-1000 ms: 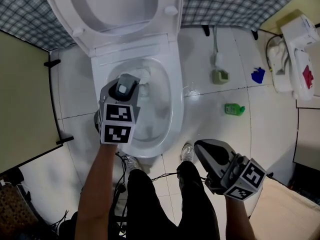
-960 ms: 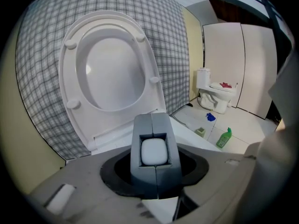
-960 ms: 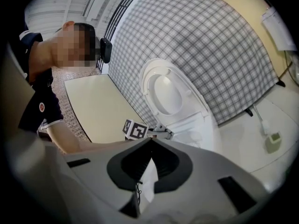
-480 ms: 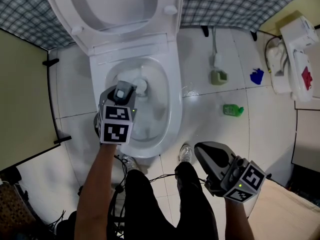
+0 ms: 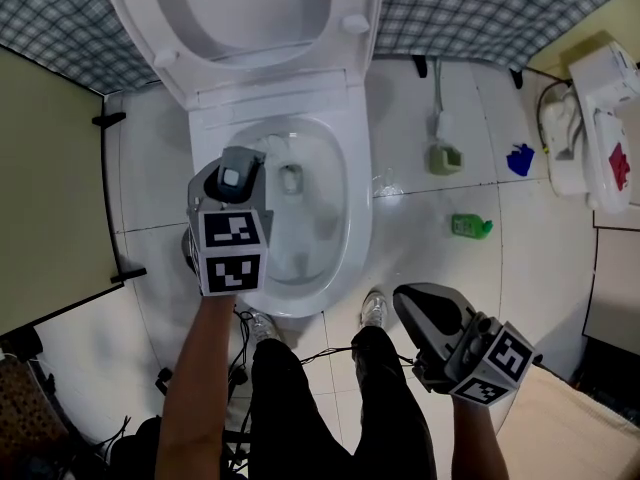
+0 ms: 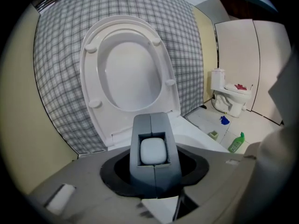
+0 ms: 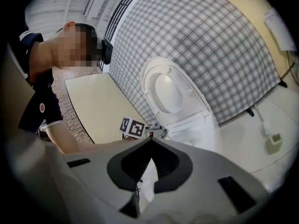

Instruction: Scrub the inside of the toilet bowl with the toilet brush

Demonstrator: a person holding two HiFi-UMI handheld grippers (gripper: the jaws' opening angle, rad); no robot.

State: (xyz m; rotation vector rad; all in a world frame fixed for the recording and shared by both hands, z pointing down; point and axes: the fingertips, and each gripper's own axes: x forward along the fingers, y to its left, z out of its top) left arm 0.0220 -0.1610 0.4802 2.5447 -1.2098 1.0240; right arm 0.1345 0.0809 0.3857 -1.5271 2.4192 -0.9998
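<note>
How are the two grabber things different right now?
The left gripper is over the toilet bowl; the right gripper hangs over the floor. The left's fingers clamp the toilet brush; the right's are shut on nothing. Both carry a marker cube.

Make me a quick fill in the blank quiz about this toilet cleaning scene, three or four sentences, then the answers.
The left gripper is shut on the white handle of the toilet ____.
The right gripper is shut with ____ between its fingers.
The bottle lying on the floor is coloured ____.
The toilet seat is flipped ____.
Missing words: brush, nothing, green, up.
</note>
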